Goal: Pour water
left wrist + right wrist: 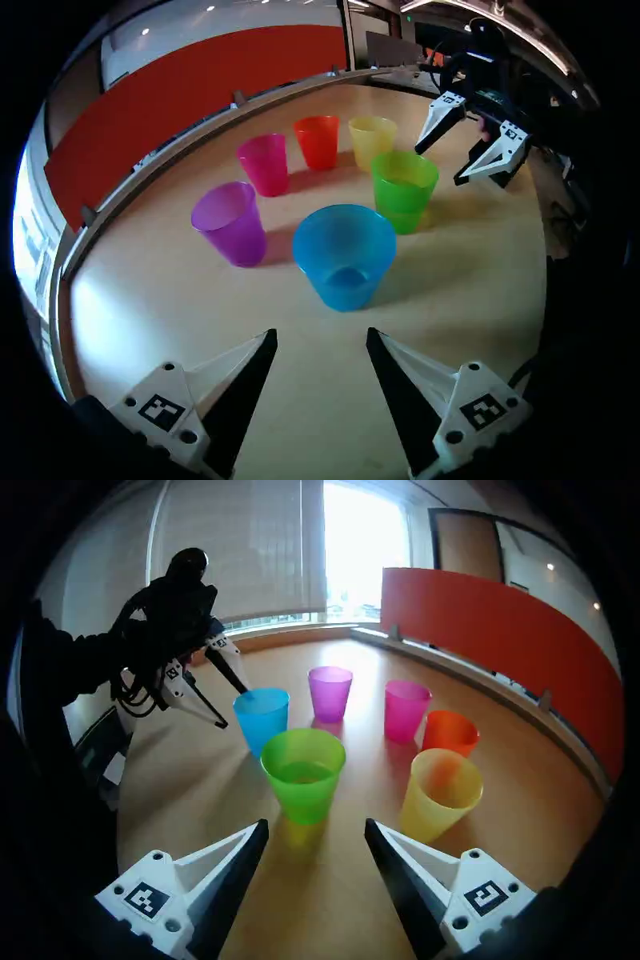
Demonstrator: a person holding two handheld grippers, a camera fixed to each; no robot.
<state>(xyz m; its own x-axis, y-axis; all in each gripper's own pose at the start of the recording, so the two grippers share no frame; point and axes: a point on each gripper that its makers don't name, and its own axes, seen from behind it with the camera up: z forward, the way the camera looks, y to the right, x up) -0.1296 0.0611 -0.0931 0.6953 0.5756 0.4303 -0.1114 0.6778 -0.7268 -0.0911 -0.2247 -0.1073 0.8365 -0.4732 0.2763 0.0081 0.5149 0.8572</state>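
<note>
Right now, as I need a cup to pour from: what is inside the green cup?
The green cup seems to hold some clear liquid low down, nothing else. Its near wall covers the front of the inside, so the depth is unclear.

Light wood table (464, 296), wide, glossy, curved far edge with a grey rim (152, 164). Small bracket (238, 98) on rim at far side; second bracket (86, 214) further left. Just behind rim, long red panel (200, 88), upright, follows the table's curve. White wall (224, 28) above panel, row of small ceiling lights (210, 8) higher up. In right gripper view, bright window (360, 544) far centre, washed out. Pale blind (232, 552) left of it, drawn most of the way down, thin bright strip below. Brown door (464, 540) in dark frame right of window, behind red panel's far end.
</note>
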